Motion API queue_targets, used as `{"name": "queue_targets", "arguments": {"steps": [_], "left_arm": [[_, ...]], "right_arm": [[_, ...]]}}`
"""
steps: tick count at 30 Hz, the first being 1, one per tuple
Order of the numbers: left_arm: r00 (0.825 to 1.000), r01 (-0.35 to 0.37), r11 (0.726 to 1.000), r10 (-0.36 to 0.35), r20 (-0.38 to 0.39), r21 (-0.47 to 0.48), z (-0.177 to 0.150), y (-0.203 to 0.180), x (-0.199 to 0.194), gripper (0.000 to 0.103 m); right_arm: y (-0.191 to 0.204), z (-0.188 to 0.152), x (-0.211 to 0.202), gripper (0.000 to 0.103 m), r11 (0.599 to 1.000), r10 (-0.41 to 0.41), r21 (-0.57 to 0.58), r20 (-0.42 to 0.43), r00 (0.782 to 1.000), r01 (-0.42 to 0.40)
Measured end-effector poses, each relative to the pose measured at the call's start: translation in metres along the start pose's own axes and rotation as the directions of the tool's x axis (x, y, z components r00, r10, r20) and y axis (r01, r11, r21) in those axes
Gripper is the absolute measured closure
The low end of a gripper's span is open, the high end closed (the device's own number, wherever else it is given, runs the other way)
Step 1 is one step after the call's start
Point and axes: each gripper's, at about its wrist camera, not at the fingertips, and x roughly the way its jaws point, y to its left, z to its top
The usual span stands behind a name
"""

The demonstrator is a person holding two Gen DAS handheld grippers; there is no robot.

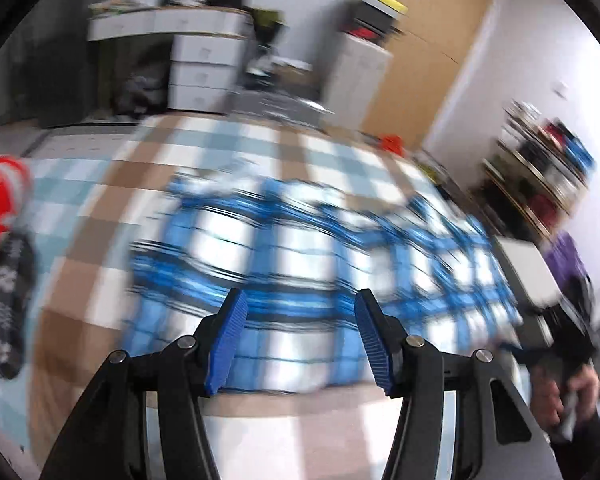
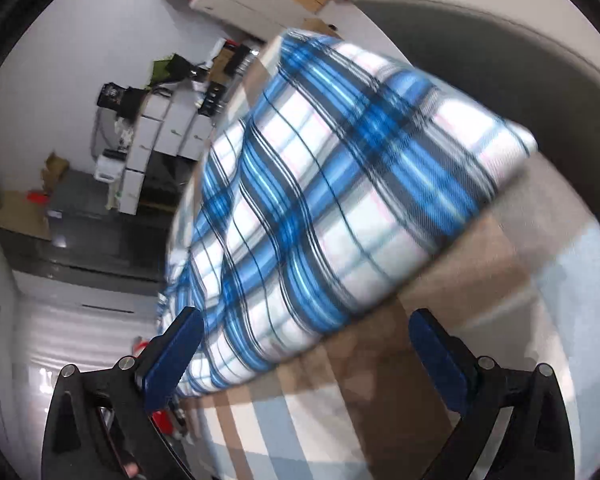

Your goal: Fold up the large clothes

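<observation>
Both views blurred by motion. The blue-and-white plaid shirt [image 1: 300, 256] lies on a surface covered with a checked cloth [image 1: 100, 184] of brown, pale blue and white squares; bed or counter, cannot tell which. The shirt looks folded into a broad flat bundle, its near edge just ahead of the left tongs [image 1: 300, 332].

Left tongs: blue pads [image 1: 230, 340] stand about half apart, nothing between them, not touching the shirt.

Right tongs [image 2: 304, 354]: spread wide. A lower edge of the shirt [image 2: 320, 200] shows in the gap close to the left pad [image 2: 172, 356], but the pads do not press on it; whether that pad brushes the fabric cannot be told. The view is strongly tilted.

In the left wrist view, a hand [image 1: 568, 396] at the right edge holds the other tool. A red garment [image 1: 0, 192] and a dark patterned one [image 1: 8, 304] lie at the far left of the checked cloth, well apart from the shirt. White drawers [image 1: 196, 68] and a wooden door [image 1: 432, 48] stand behind.
</observation>
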Motion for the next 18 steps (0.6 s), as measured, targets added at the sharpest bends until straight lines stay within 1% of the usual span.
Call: {"name": "queue_targets", "arguments": {"steps": [1, 4, 6, 8, 11, 12, 13, 14, 15, 16, 17, 18], "left_arm": [[1.0, 0.011, 0.999, -0.01, -0.018, 0.031, -0.001, -0.011, 0.007, 0.052], [0.998, 0.019, 0.992, -0.01, -0.069, 0.126, -0.004, -0.044, 0.033, 0.052], [0.994, 0.043, 0.989, -0.027, -0.11, 0.144, -0.005, -0.057, 0.048, 0.052], [0.989, 0.055, 0.989, -0.036, -0.143, 0.137, -0.004, -0.064, 0.065, 0.052], [0.984, 0.04, 0.99, -0.015, -0.178, 0.138, -0.005, -0.068, 0.079, 0.052], [0.981, 0.028, 0.989, 0.001, -0.195, 0.143, -0.004, -0.067, 0.087, 0.052], [0.98, 0.003, 0.989, 0.026, -0.196, 0.149, -0.005, -0.067, 0.09, 0.052], [0.979, -0.027, 0.988, 0.057, -0.196, 0.151, -0.006, -0.065, 0.093, 0.052], [0.976, -0.035, 0.989, 0.065, -0.209, 0.144, -0.006, -0.063, 0.096, 0.052], [0.974, -0.031, 0.99, 0.06, -0.22, 0.135, -0.006, -0.061, 0.097, 0.052], [0.972, -0.027, 0.992, 0.055, -0.227, 0.127, -0.006, -0.06, 0.098, 0.052], [0.972, -0.025, 0.991, 0.054, -0.227, 0.128, -0.006, -0.06, 0.098, 0.052]], "right_arm": [[0.0, 0.002, 0.0, 0.0, 1.0, 0.004, 0.001, 0.009, 1.0, -0.004], [0.0, 0.012, 0.004, 0.0, 0.999, 0.023, 0.023, 0.028, 0.999, -0.023], [0.006, 0.016, 0.011, 0.0, 1.0, 0.026, 0.015, 0.042, 0.999, -0.026], [0.015, 0.016, 0.015, 0.0, 1.0, 0.018, -0.011, 0.054, 0.998, -0.017], [0.028, 0.02, 0.026, 0.0, 0.998, -0.024, -0.054, 0.089, 0.996, 0.029], [0.03, 0.018, 0.026, 0.022, 0.997, -0.04, -0.06, 0.101, 0.994, 0.046], [0.031, 0.019, 0.029, 0.046, 0.995, -0.063, -0.068, 0.106, 0.992, 0.07], [0.029, 0.019, 0.031, 0.08, 0.99, -0.119, -0.063, 0.111, 0.987, 0.127], [0.023, 0.019, 0.03, 0.083, 0.993, -0.111, -0.03, 0.121, 0.986, 0.115], [0.017, 0.019, 0.027, 0.085, 0.998, -0.066, -0.001, 0.133, 0.989, 0.066], [0.014, 0.019, 0.023, 0.091, 0.999, -0.053, 0.01, 0.147, 0.988, 0.052], [0.013, 0.019, 0.018, 0.093, 0.999, -0.034, 0.004, 0.163, 0.986, 0.034]]}}
